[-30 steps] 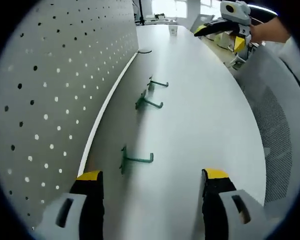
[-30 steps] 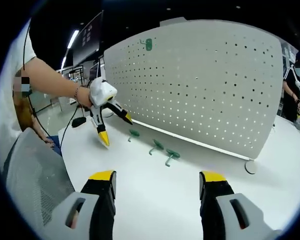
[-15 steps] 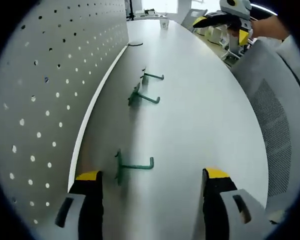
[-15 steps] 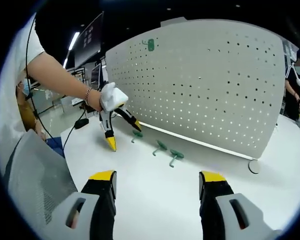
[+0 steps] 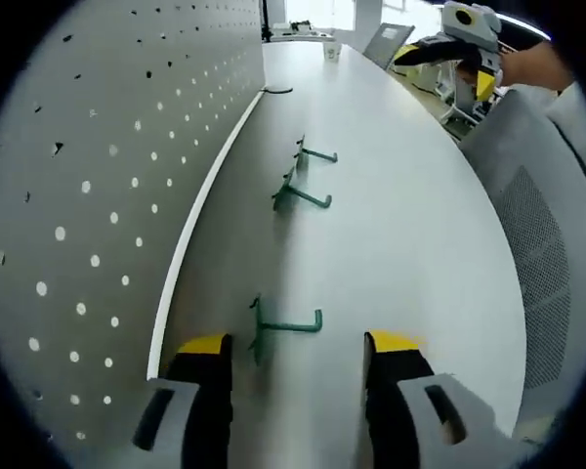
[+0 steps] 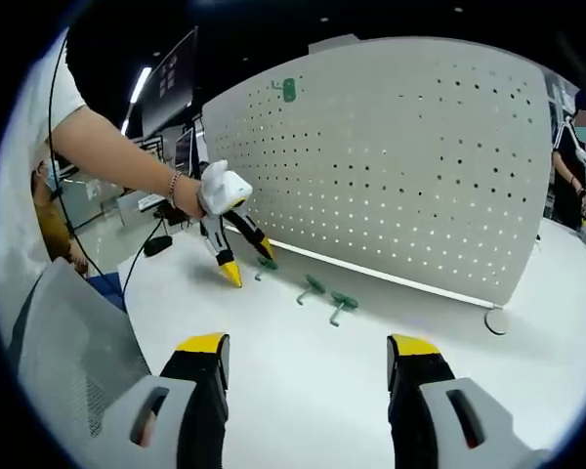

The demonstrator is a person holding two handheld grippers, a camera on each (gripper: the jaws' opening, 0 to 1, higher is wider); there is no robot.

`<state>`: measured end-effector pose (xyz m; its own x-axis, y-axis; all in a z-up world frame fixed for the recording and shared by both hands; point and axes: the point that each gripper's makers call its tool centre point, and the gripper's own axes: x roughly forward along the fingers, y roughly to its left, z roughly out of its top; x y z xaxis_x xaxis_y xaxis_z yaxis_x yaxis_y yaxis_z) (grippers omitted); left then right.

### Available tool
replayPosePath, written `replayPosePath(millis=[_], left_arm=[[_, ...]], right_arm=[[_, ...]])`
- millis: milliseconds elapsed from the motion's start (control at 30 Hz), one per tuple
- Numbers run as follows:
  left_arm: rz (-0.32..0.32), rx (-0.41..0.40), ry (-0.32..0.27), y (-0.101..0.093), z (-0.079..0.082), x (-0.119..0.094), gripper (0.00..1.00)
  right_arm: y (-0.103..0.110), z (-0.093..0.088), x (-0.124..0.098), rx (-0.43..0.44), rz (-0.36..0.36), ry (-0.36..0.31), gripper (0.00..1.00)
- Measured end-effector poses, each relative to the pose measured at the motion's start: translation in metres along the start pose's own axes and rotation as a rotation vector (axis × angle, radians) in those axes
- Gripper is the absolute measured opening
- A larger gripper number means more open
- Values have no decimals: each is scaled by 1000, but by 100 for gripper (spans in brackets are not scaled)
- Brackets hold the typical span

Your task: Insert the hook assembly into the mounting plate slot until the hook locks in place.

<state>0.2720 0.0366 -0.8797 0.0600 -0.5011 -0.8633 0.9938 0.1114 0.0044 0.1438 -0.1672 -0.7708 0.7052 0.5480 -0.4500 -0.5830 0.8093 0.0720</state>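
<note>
Three green hooks lie on the white table [image 5: 410, 254] along the foot of the grey pegboard [image 5: 98, 166]. The nearest hook [image 5: 285, 325] rests just ahead of my left gripper [image 5: 298, 347], whose open jaws stand on either side of it without touching. The middle hook [image 5: 298, 195] and far hook [image 5: 313, 154] lie beyond. In the right gripper view the left gripper [image 6: 248, 262] points down at that hook [image 6: 264, 264]; two more hooks [image 6: 313, 286] [image 6: 342, 303] lie to its right. My right gripper [image 6: 308, 344] hovers open over bare table, holding nothing.
A green hook [image 6: 289, 89] hangs high on the pegboard [image 6: 420, 176]. A grey mesh chair [image 6: 68, 342] stands at the table's near edge. A dark round foot [image 6: 495, 320] sits by the board's end. A person [image 6: 571, 147] stands at the far right.
My left gripper has come closer to the nearest hook, and its jaws have narrowed a little around it. The right gripper has hardly moved.
</note>
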Motion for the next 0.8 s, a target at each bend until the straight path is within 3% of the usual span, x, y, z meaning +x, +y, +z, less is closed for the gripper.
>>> replayPosePath(millis=[400,800], left_arm=[[58,-83,-32,15,0,0,27],[95,-106,-26,20,-3,-2,16]], right_arm=[[-3,0,-3,8,-11,-5,61],[-7,2,-7,17,-26,-18,61]])
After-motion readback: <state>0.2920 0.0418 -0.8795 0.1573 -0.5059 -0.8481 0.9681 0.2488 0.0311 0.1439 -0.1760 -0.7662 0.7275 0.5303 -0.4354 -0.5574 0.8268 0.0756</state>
